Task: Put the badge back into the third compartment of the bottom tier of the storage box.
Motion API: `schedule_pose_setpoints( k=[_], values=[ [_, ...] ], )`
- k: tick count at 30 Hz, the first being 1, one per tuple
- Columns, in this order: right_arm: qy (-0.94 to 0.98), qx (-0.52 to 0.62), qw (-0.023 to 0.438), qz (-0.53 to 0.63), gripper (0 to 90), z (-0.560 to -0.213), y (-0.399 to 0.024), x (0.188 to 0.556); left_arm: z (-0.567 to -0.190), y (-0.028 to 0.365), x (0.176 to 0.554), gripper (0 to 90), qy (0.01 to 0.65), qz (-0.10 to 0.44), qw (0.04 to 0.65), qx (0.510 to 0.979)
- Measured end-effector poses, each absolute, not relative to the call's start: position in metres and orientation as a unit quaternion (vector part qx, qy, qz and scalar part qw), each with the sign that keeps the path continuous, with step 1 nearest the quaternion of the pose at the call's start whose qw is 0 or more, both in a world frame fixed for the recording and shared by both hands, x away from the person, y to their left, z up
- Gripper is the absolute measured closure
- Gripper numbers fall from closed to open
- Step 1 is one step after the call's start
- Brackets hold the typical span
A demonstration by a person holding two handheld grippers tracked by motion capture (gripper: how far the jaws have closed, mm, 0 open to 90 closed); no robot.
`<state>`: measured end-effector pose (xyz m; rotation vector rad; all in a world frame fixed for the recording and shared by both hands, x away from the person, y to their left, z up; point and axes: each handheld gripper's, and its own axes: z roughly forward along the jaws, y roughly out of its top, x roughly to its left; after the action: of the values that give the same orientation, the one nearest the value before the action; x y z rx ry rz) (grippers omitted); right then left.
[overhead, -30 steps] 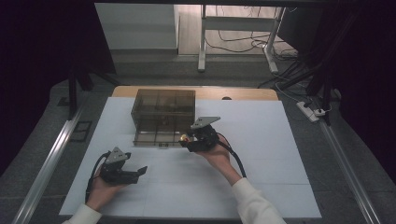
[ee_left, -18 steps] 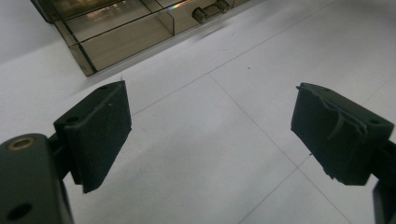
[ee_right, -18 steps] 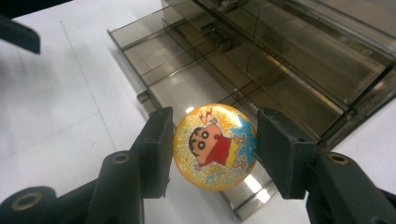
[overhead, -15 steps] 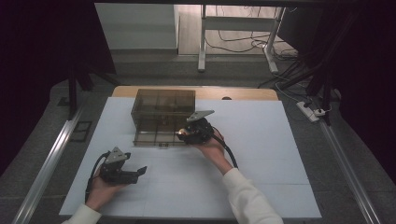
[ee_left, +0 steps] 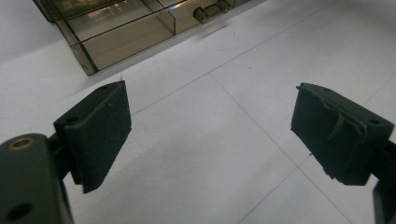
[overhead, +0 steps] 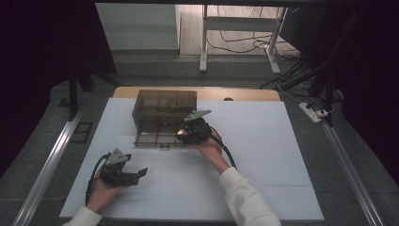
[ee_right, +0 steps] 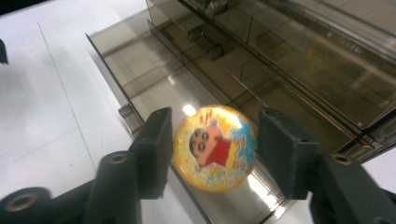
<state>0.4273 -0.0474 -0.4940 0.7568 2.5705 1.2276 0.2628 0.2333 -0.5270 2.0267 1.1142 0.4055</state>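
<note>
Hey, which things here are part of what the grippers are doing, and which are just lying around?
In the job:
- right gripper gripping the cartoon badge
- smoky drawer box, drawer pulled out

Lying about:
- left gripper, open, idle
- power strip and floor cables

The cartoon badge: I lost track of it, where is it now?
The badge sits between the right tongs, over the open drawer of the smoky plastic box; in the high view that is mid-table, at the box's front.
</note>
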Motion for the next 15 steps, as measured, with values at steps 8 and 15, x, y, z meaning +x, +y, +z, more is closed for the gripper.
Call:
schedule_pose_setpoints(
  k=[8, 15],
  values=[
    [0.867, 0.253, 0.091, 0.419, 34.6, -0.488, -0.055, 0.422, -0.527, 0.235, 0.263, 12.1, 0.441, 0.157, 0.389, 0.793],
    [0.861, 0.252, 0.098, 0.43, 30.4, -0.482, -0.068, 0.418, -0.527, 0.235, 0.265, 12.2, 0.445, 0.152, 0.394, 0.79]
  ],
)
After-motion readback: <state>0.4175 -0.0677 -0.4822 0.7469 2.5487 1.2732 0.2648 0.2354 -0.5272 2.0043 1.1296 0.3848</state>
